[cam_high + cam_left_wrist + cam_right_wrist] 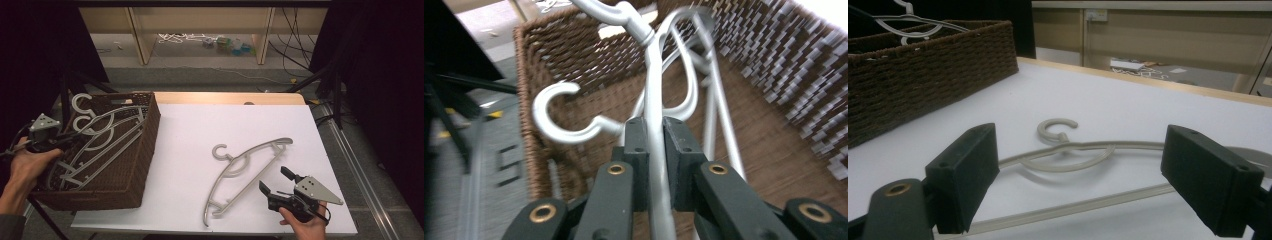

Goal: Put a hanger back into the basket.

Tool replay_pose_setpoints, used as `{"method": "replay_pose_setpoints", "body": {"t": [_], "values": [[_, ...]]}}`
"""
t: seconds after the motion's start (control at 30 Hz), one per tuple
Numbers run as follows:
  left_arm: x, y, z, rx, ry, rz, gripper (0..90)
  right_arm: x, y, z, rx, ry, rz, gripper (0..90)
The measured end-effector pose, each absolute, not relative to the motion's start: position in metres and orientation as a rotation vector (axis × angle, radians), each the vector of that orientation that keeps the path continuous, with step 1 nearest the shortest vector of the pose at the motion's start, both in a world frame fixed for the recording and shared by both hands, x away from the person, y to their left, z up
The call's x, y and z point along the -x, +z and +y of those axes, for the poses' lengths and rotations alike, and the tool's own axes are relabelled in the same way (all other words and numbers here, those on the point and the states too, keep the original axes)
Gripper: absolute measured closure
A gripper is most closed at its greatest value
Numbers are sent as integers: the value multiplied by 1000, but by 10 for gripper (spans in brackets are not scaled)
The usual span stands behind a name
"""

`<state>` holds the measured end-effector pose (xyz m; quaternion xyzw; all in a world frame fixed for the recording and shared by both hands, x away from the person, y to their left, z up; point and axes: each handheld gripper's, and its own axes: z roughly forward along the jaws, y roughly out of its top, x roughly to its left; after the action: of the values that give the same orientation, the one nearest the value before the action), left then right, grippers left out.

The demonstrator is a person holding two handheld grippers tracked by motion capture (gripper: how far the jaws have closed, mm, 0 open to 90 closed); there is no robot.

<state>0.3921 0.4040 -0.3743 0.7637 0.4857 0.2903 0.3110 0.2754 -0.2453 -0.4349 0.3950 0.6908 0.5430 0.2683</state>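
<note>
Grey floor (210, 75), 2 pale wooden legs (140, 40), black curtains (380, 60), perhaps cables behind.

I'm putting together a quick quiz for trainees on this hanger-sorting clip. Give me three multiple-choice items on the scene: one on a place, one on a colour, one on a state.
1. Where does the loose hanger lie?
A. On the white table
B. In the basket
C. On the floor

2. What colour is the woven basket?
A. White
B. Dark brown
C. Blue

3. How do the jaws of the left gripper stand?
A. Wide open over the table
B. Shut on a cable
C. Shut on a hanger in the basket

Answers:
1 A: in the high view it lies flat on the white table, just ahead of the open right gripper.
2 B: its wicker walls are dark brown in every view.
3 C: the left gripper view has both pads pressed on the grey bar of the held hanger.
</note>
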Motion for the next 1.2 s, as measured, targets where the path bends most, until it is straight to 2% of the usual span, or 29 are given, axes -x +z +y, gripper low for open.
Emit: {"method": "replay_pose_setpoints", "body": {"t": [0.1, 0.2, 0.43, 0.7, 0.8, 0.9, 1.07, 1.2], "values": [[-393, -382, 407, -2093, 795, 1254, 813, -276, -435, -245, -1064, 1464, 1861, 164], [-396, -393, 406, -2137, 746, 1311, 813, -276, -436, -244, -1066, 1476, 1864, 163], [-398, -404, 406, -2135, 703, 1368, 812, -276, -435, -245, -1071, 1462, 1875, 164], [-405, -412, 401, -2207, 669, 1437, 793, -276, -436, -244, -1071, 1485, 1859, 164], [-405, -412, 402, -2195, 678, 1452, 757, -276, -435, -245, -1069, 1468, 1874, 164], [-402, -407, 403, -2140, 693, 1459, 635, -275, -434, -246, -1076, 1443, 1880, 164], [-390, -392, 389, -1977, 743, 1461, 474, -276, -434, -246, -1082, 1443, 1876, 164], [-370, -375, 362, -1834, 725, 1391, 395, -276, -435, -246, -1078, 1455, 1862, 163]]}}
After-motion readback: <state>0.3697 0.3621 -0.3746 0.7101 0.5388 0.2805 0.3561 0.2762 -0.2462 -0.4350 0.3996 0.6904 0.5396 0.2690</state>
